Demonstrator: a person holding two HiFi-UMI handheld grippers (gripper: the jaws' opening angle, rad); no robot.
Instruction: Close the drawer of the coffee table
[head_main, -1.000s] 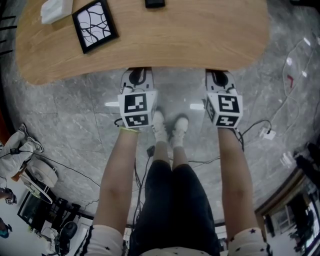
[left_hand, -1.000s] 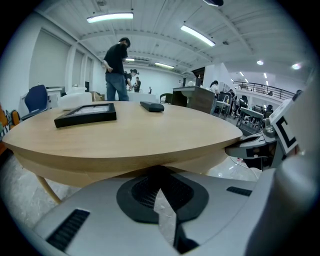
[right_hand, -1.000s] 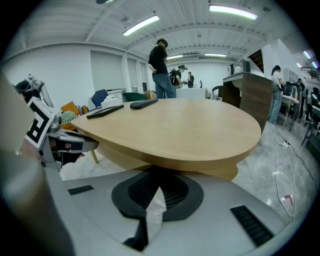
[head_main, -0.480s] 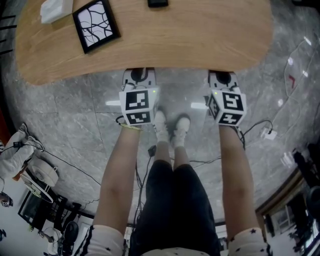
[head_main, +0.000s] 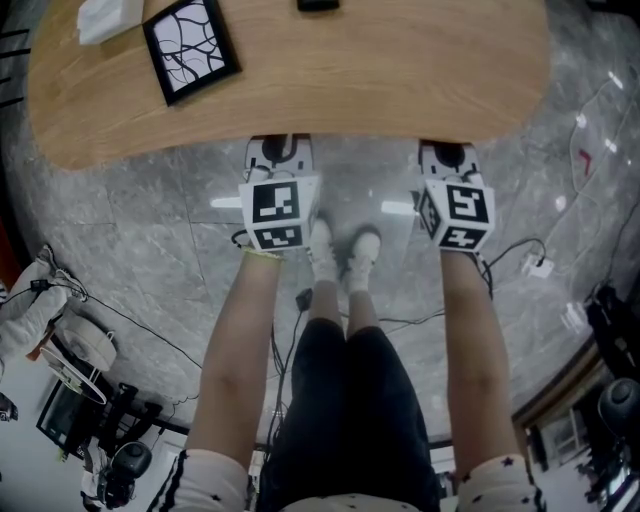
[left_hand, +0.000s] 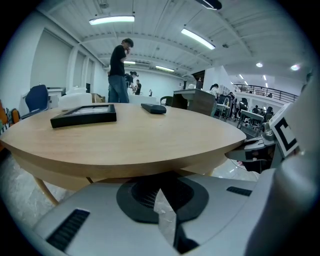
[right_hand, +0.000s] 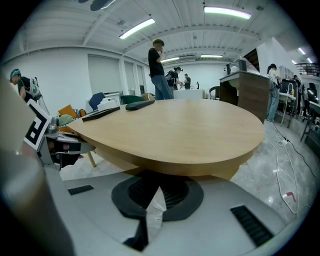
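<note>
We hold left gripper (left_hand: 162, 215), right gripper (right_hand: 149, 212) pinched shut, empty; coffee table (head_main: 330, 70) rim just above; drawer unseen, push may miss.

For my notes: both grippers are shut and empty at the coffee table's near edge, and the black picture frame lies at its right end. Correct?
No: in the head view the picture frame lies at the left end of the coffee table. Left gripper and right gripper are shut, empty, at its near edge.

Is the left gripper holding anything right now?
No, the left gripper has its jaws shut together with nothing between them, pointing toward the edge of the coffee table.
</note>
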